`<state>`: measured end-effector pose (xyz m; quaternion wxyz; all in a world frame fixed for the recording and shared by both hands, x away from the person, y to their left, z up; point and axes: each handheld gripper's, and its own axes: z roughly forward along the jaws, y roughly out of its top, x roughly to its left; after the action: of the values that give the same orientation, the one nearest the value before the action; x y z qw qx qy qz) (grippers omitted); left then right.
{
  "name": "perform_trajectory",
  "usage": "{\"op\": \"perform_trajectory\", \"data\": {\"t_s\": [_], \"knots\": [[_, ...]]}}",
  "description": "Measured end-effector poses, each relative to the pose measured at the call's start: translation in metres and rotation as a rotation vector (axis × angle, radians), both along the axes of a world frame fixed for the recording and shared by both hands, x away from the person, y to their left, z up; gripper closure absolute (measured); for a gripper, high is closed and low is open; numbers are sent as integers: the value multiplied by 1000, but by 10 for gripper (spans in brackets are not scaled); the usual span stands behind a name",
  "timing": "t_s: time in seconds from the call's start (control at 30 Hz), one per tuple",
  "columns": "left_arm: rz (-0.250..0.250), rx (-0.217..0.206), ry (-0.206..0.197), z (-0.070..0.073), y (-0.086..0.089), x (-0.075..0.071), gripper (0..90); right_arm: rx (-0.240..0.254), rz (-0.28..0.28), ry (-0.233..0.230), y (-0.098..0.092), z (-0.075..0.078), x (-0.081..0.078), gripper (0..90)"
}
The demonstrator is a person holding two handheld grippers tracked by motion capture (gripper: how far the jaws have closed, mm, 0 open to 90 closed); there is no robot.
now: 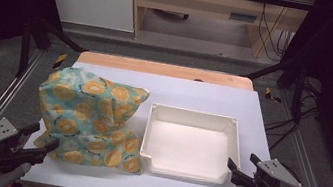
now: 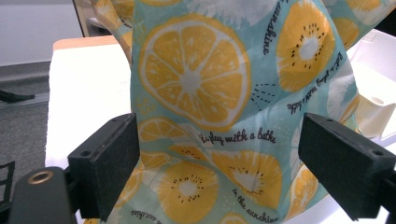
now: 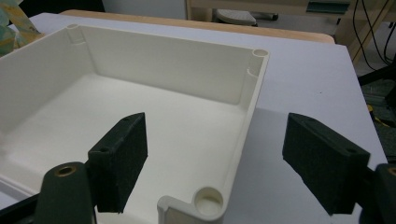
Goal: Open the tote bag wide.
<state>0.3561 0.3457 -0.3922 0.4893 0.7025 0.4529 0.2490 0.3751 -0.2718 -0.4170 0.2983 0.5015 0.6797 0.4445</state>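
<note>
My left gripper (image 1: 39,147), jaws released, faces the lemon-print bag (image 1: 92,117) lower left; right gripper (image 1: 237,174), also released, straddles the white tray (image 1: 236,135) corner, likely to steady it.

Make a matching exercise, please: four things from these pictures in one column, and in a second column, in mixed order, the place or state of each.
Things:
1. fruit-print bag
2. white tray
3. left gripper
4. right gripper

Places or states:
A. open, at the near right corner of the tray
B. empty, on the right half of the table
C. open, close to the near left side of the bag
D. slumped on the left half of the table, beside the tray

Pairs: 1-D, 2-B, 3-C, 4-A
</note>
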Motion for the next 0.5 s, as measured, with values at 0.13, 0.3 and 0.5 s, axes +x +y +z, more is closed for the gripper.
{"op": "perform_trajectory", "data": {"t_s": [0.13, 0.3, 0.5], "knots": [[-2, 0, 1, 0, 0, 0, 124, 11, 11, 7, 2, 1, 1, 247], [0, -2, -2, 0, 0, 0, 128, 10, 33, 8, 10, 4, 3, 267], [-1, -13, -6, 2, 1, 0, 130, 15, 57, -10, 22, 12, 5, 277]]}}
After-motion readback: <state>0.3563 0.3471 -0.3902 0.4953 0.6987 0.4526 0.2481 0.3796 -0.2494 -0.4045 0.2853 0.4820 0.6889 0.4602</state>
